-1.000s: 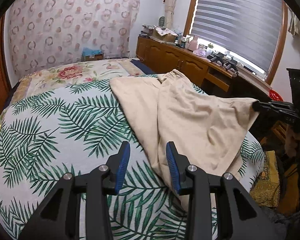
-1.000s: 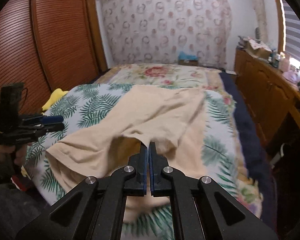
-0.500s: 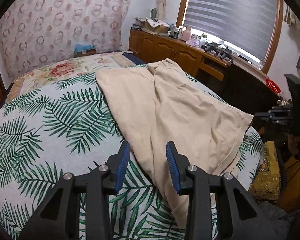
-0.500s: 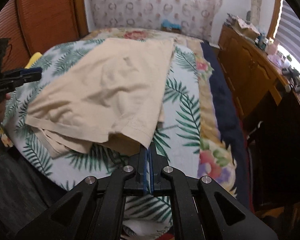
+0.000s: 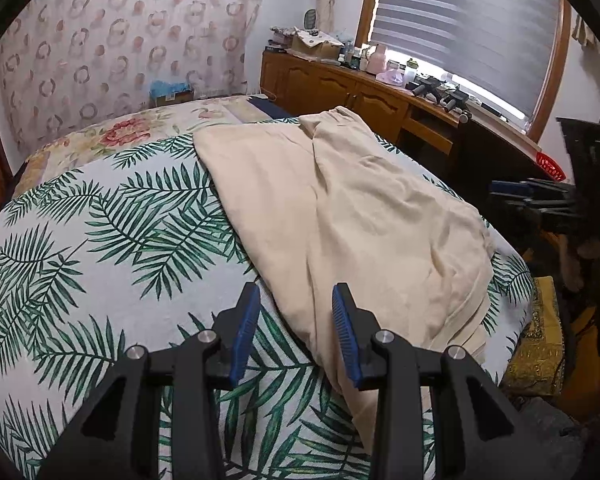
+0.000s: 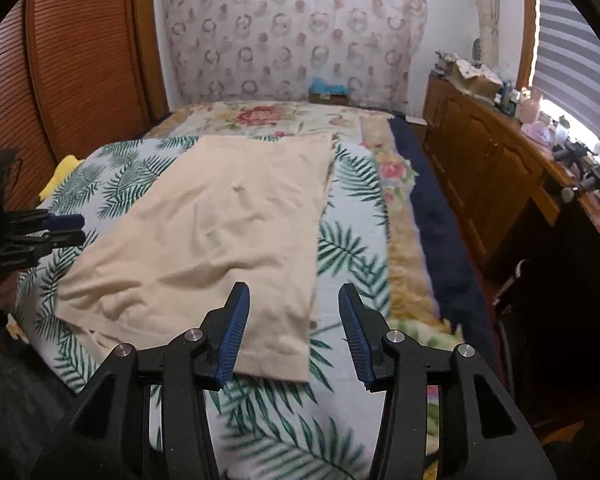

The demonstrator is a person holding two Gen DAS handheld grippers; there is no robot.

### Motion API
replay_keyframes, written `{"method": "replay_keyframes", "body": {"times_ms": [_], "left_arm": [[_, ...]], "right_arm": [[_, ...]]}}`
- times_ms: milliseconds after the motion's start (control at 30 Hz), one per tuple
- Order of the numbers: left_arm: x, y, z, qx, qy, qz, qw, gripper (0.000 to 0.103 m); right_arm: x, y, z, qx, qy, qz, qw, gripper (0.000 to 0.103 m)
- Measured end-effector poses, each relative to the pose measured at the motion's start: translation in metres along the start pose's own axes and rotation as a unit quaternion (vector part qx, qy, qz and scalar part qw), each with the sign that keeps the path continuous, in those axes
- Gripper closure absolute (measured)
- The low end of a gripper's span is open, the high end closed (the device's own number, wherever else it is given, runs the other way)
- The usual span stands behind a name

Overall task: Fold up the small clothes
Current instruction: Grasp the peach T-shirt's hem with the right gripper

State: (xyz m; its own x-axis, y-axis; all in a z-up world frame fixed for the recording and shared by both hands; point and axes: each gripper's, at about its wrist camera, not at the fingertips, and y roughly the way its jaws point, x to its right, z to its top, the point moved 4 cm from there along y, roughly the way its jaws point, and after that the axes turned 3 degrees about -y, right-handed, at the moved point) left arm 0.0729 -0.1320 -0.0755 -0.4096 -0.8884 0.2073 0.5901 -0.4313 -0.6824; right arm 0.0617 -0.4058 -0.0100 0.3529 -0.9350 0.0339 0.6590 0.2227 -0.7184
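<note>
A beige garment (image 5: 352,220) lies folded over itself on the palm-leaf bedspread (image 5: 100,240); it also shows in the right wrist view (image 6: 220,232). My left gripper (image 5: 296,336) is open and empty, just above the garment's near left edge. My right gripper (image 6: 292,328) is open and empty, hovering over the garment's near right corner. Each gripper shows in the other's view, the right one (image 5: 540,196) beyond the bed's right side and the left one (image 6: 40,232) at the bed's left side.
A wooden sideboard (image 6: 492,168) with clutter runs along the window side. A wooden wardrobe (image 6: 60,80) stands on the other side. A yellow cloth (image 6: 60,176) lies at the bed's left edge. A patterned curtain (image 6: 292,32) hangs behind the bed.
My right gripper carried the garment's corner back over, laid it flat on the bed, then opened and let go. The left gripper stayed open and shifted slightly.
</note>
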Motion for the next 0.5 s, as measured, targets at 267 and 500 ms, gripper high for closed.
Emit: {"method": "replay_keyframes", "body": {"times_ms": [267, 500], "left_arm": [[0.001, 0.001, -0.003, -0.001, -0.002, -0.004, 1.0, 0.067], [0.006, 0.002, -0.005, -0.005, 0.002, -0.009, 0.9999, 0.067]], "right_arm": [[-0.002, 0.052, 0.004, -0.009, 0.023, 0.012, 1.0, 0.045], [0.003, 0.069, -0.011, -0.035, 0.046, 0.032, 0.998, 0.045]]}}
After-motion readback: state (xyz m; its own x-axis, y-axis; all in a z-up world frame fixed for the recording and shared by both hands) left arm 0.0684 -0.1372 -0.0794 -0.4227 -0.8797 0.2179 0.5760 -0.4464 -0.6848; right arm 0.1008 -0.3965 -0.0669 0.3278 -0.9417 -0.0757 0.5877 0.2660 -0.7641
